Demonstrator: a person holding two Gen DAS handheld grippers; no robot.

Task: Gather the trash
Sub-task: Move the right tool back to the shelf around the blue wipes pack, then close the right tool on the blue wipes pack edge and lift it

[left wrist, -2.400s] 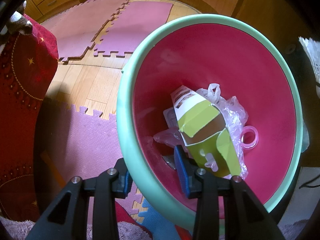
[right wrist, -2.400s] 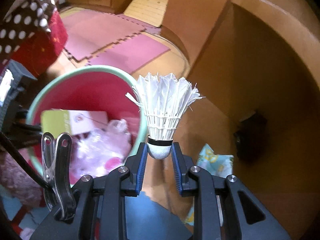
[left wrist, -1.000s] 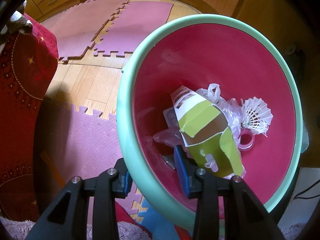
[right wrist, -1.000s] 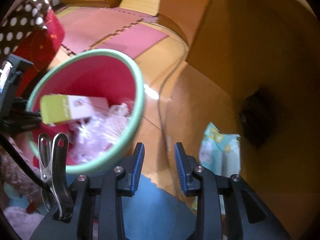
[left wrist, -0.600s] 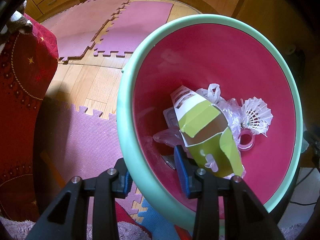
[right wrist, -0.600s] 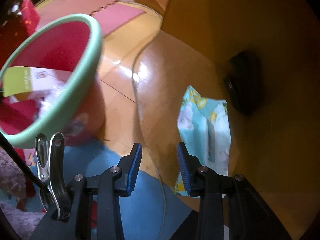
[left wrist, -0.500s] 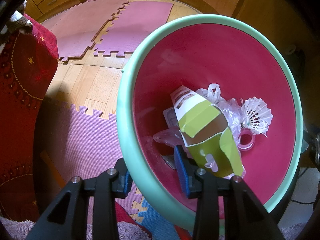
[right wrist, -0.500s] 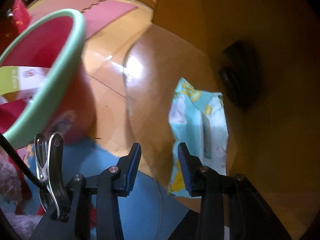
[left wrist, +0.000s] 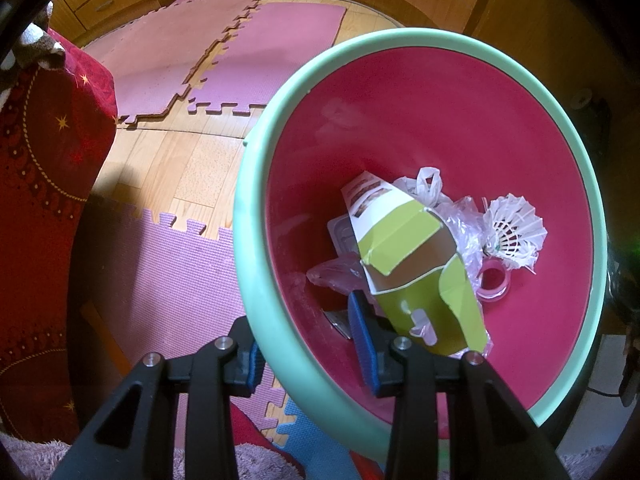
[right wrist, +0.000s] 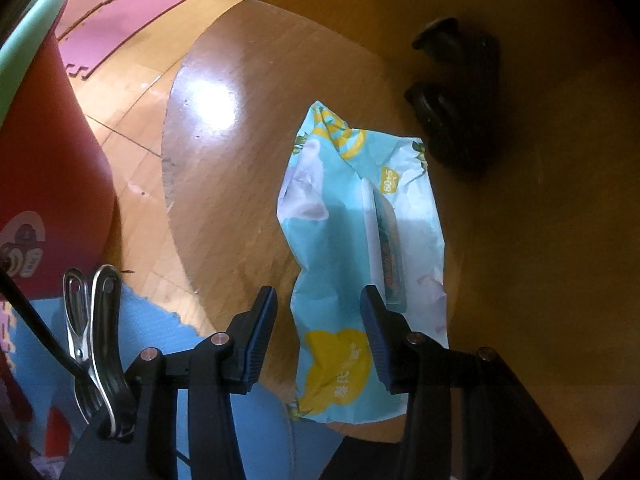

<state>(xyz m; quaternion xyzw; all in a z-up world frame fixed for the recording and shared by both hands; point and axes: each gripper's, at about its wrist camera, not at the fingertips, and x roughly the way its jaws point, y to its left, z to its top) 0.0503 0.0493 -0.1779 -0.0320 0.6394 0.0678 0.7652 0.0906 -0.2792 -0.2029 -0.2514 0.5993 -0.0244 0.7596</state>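
We clamp the bin [left wrist: 256, 216] rim in our left claw [left wrist: 306, 354], right claw [right wrist: 318, 334] (jaws just widening, empty) poised over the wipes packet [right wrist: 360, 264] on the table [right wrist: 240, 160]

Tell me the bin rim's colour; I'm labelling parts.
Mint green, around a deep pink inside: the bin rim shows best in the left wrist view.

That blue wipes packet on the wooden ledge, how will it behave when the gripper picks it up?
The wipes packet looks creased and nearly flat, so it is probably soft film that sags or folds rather than staying stiff. Its flatness suggests few wipes inside, so probably light. The glossy film may slip between the pads of the right gripper, whose jaws have just been opening above it, not yet touching.
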